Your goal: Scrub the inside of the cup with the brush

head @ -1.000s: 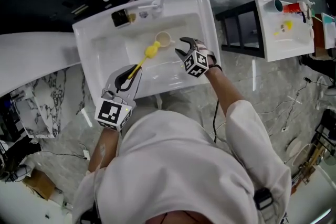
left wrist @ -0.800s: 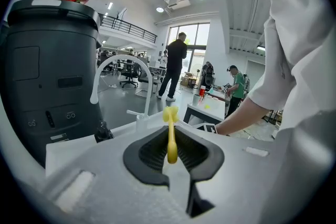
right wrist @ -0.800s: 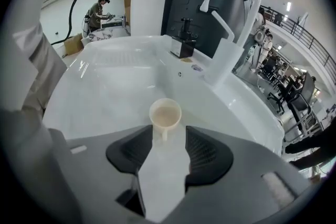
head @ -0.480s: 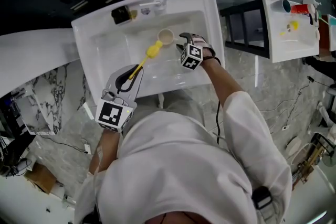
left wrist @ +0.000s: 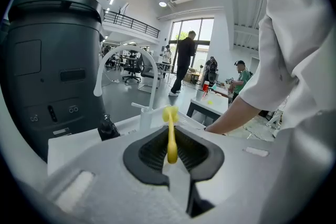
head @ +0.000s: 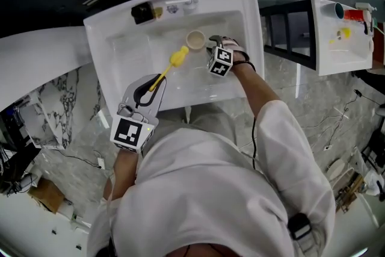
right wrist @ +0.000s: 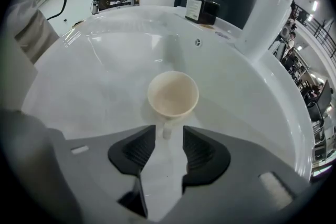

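The cup (right wrist: 172,94) stands in the white sink (right wrist: 100,71). The right gripper (right wrist: 169,140) has jaws apart, just closing round the cup's handle (right wrist: 166,131). The left gripper (left wrist: 172,150) jaws pinch the yellow brush (left wrist: 169,131).

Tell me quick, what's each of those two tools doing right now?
Left tool: closed on the yellow brush.
Right tool: open, jaws have just been closing, cup handle between them, not gripped yet.

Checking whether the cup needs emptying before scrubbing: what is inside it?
Inside the cup only a bare cream far wall and bottom show, with no object or visible liquid. Its near inner wall is hidden behind the rim.
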`<action>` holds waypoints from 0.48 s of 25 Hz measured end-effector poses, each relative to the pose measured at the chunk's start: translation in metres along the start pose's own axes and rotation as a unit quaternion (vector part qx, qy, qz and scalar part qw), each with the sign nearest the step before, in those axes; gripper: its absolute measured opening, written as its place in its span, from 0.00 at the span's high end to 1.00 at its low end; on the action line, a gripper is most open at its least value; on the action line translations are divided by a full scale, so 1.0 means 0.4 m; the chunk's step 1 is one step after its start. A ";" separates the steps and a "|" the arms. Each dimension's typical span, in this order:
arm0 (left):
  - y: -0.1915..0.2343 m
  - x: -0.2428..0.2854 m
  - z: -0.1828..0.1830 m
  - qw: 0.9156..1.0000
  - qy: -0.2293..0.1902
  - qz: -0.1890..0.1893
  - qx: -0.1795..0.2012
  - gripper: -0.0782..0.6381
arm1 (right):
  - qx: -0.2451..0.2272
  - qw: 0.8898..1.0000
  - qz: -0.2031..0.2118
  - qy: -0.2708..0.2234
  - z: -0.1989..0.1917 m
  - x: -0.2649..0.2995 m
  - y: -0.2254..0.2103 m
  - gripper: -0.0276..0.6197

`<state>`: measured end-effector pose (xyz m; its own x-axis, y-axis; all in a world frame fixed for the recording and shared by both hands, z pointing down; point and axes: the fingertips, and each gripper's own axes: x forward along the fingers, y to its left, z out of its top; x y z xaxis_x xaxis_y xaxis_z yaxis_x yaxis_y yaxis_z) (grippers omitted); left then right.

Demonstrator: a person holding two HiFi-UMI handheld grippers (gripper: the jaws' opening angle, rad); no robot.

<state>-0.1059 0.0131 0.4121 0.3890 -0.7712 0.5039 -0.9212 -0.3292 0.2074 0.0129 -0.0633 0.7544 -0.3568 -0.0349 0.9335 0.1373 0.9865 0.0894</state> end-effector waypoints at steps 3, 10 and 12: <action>0.004 0.001 -0.015 1.000 0.006 0.000 -0.003 0.84 | -0.003 1.000 -0.001 0.004 -0.003 0.022 0.001 0.72; 0.010 0.017 -0.033 1.000 0.018 -0.005 -0.003 0.84 | -0.016 1.000 -0.004 0.010 -0.001 0.058 0.002 0.81; 0.010 0.023 -0.044 1.000 0.022 -0.008 -0.002 0.83 | -0.019 1.000 -0.005 0.014 -0.003 0.066 0.006 0.82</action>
<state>-0.1060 0.0144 0.4322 0.4039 -0.7413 0.5360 -0.9146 -0.3395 0.2197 0.0049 -0.0621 0.7798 -0.3333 -0.0505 0.9415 0.1694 0.9791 0.1125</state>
